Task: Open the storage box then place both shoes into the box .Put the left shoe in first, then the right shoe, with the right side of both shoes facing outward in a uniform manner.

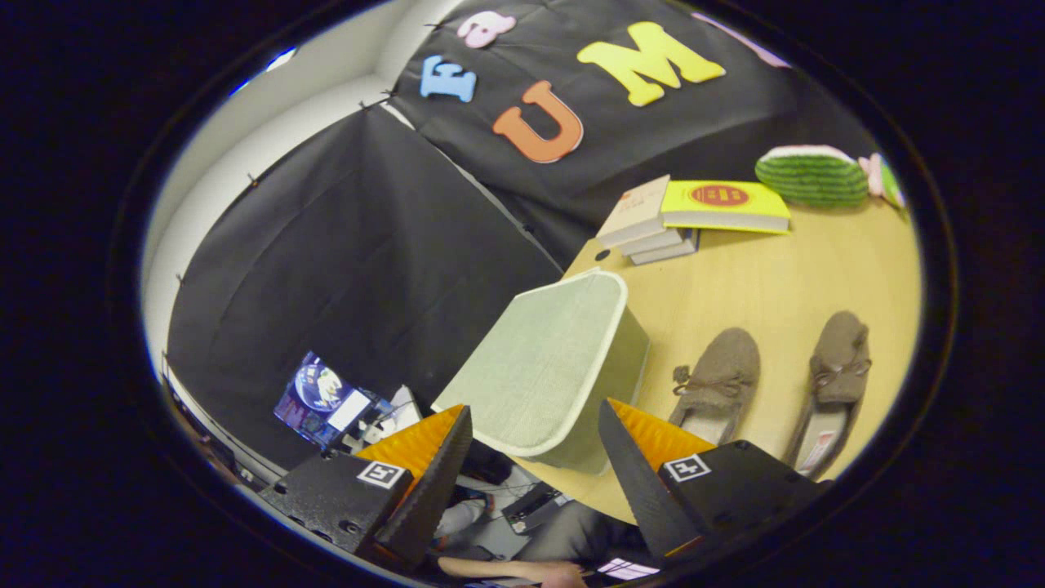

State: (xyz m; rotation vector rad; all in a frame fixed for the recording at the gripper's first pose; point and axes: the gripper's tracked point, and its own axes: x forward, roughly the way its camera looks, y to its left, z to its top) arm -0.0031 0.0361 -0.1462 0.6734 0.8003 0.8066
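A pale green storage box (543, 371) with a white rim stands on the wooden table (767, 269), its lid closed, just ahead of my fingers. Two brown slipper-like shoes lie side by side to its right: one shoe (718, 384) nearer the box, the other shoe (833, 384) farther right, toes pointing away from me. My gripper (535, 445) is open, its orange-and-black fingers spread on either side of the box's near corner, nothing held between them.
A stack of books (694, 216) with a yellow one on top lies at the table's far side. A green knitted cushion (812, 175) sits behind it. Left of the table, below, are a screen (322, 400) and a person's arm (506, 570).
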